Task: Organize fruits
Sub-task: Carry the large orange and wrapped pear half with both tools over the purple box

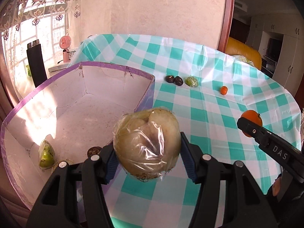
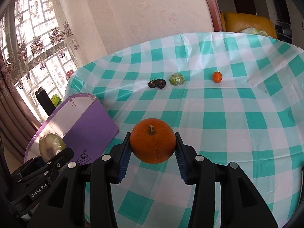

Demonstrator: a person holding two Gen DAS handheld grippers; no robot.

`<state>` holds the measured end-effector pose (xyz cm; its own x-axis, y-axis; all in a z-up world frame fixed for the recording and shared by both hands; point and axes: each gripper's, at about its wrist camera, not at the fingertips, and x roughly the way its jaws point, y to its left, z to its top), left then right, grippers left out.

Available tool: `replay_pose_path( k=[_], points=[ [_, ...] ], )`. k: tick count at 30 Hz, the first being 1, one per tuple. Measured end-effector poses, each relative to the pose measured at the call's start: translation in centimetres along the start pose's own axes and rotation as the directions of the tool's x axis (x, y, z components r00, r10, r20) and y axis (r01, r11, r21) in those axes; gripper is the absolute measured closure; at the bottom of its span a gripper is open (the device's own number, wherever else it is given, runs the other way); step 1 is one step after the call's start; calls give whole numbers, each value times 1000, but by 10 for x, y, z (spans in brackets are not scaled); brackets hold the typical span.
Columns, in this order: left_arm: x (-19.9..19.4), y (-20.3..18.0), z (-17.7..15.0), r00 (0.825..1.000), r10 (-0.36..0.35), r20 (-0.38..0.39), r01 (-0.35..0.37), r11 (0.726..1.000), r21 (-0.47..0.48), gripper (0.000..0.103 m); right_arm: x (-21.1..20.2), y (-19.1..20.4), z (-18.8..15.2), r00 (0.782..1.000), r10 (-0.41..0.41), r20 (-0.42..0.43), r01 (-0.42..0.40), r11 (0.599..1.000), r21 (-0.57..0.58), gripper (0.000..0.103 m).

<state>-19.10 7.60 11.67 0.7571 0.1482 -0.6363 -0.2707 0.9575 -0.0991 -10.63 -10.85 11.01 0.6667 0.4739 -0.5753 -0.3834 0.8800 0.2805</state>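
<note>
My left gripper (image 1: 147, 148) is shut on a pale fruit wrapped in clear plastic (image 1: 146, 142), held over the right wall of the purple box (image 1: 117, 67). The box holds a wrapped green fruit (image 1: 46, 154) and a dark fruit (image 1: 94, 151). My right gripper (image 2: 153, 146) is shut on a large orange (image 2: 153, 140), held above the checked tablecloth (image 2: 237, 114). The same orange shows in the left wrist view (image 1: 252, 116). The wrapped pale fruit shows at the left of the right wrist view (image 2: 50, 146).
On the far cloth lie two dark fruits (image 2: 156, 83), a wrapped green fruit (image 2: 176, 78) and a small orange (image 2: 217, 76). A black bottle (image 1: 36, 60) and a pink fan (image 1: 65, 47) stand by the window. A yellow sofa (image 2: 247, 23) is behind the table.
</note>
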Motion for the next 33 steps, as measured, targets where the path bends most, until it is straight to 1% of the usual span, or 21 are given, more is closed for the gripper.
replay_pose_path(
  k=[2,4,7,10,12,13,15,18,22,24,26,28,30,31,33],
  points=[
    [-7,12,-1,998,-58,-13,58,998,-9,45,-3,16,1,1000,20,5,-20,999,-36,59],
    [-16,18,-3,997,-71,-24,71,997,-18,45,-4,31,1,999,36,3,-36,997,-68,59],
    [-36,26,-2,993,-114,6,114,993,-30,45,-7,54,1,998,65,6,-63,990,-125,59],
    [-53,35,4,993,-98,63,100,994,-30,45,-10,71,3,996,83,20,-79,985,-150,59],
    [-56,45,9,995,-44,87,47,998,-31,45,-10,80,7,995,96,23,-91,983,-162,59],
    [-54,53,10,996,-18,88,22,999,-43,45,-9,86,9,995,99,23,-93,981,-172,59],
    [-43,72,11,999,16,45,-13,997,-80,45,-4,98,14,994,108,18,-103,977,-189,59],
    [-26,98,9,999,42,-32,-46,992,-121,45,3,119,17,991,131,3,-127,966,-224,59],
    [-11,122,6,990,108,-93,-118,986,-119,45,21,153,14,987,157,-39,-162,945,-285,59],
    [-4,133,6,984,123,-128,-138,983,-122,45,32,170,12,986,153,-60,-164,932,-324,59],
    [6,141,6,975,144,-168,-163,981,-109,45,46,184,12,988,134,-77,-153,919,-363,59],
    [12,148,8,970,138,-201,-161,982,-98,45,63,199,13,990,98,-97,-129,906,-402,59],
    [18,150,10,957,148,-251,-166,985,-53,45,80,213,15,990,68,-122,-115,892,-438,59],
    [21,152,10,951,153,-268,-170,985,-40,45,88,220,15,990,52,-134,-109,880,-462,59],
    [25,160,9,940,150,-308,-171,984,-44,45,104,235,14,986,15,-168,-101,851,-515,59]
  ],
)
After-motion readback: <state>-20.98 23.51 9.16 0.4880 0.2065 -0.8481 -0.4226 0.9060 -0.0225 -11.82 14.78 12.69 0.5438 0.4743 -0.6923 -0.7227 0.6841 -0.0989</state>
